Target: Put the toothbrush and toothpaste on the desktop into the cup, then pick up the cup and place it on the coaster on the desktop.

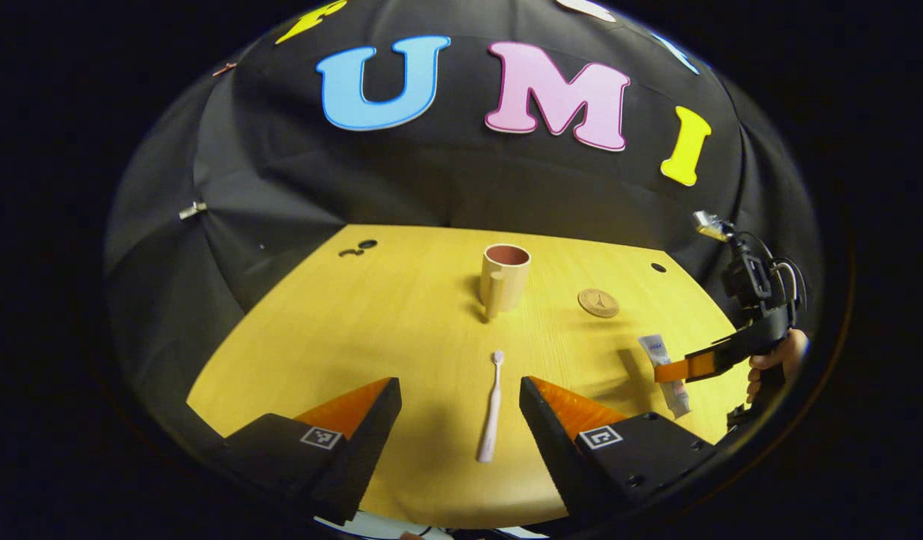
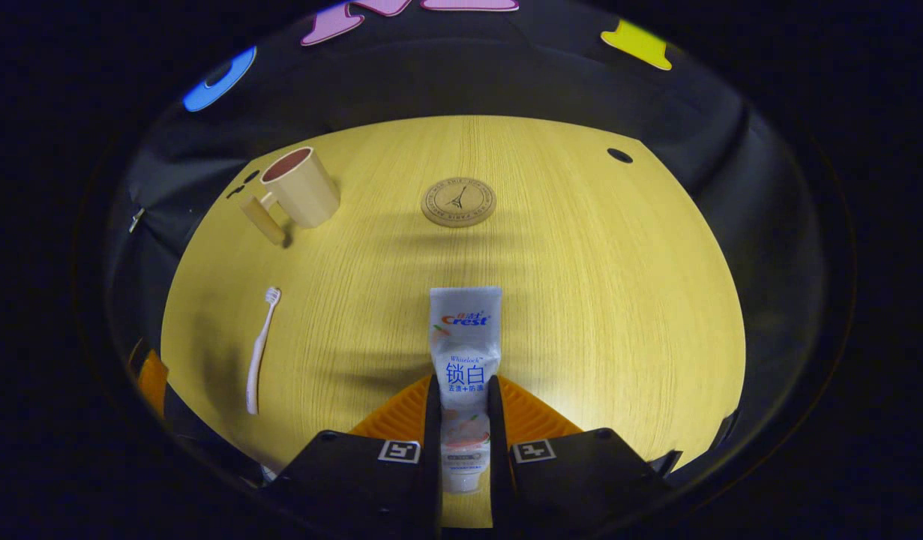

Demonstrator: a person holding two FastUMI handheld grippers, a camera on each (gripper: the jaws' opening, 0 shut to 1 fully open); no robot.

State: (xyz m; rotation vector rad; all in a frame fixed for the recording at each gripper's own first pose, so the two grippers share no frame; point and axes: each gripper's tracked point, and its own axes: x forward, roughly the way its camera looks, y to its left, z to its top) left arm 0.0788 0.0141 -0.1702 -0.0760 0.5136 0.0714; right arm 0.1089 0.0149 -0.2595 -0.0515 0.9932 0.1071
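A pale pink toothbrush (image 1: 492,409) lies on the yellow wooden desktop (image 1: 401,322) between the wide-apart fingers of my left gripper (image 1: 460,394), which is open and hovers over it. Beyond it stands a beige cup (image 1: 504,277) with a handle, upright. A round brown coaster (image 1: 598,303) lies to the cup's right. My right gripper (image 2: 462,394) is shut on a white toothpaste tube (image 2: 465,337), its fingers pressing both sides of the tube's lower half. In the right gripper view the toothbrush (image 2: 259,352), cup (image 2: 300,189) and coaster (image 2: 458,202) lie ahead.
The desktop has small round holes at its far corners (image 1: 658,267) (image 2: 619,155). Black cloth walls close in the table behind and at the sides. A person's hand (image 1: 776,360) holds the right gripper at the right edge of the left gripper view.
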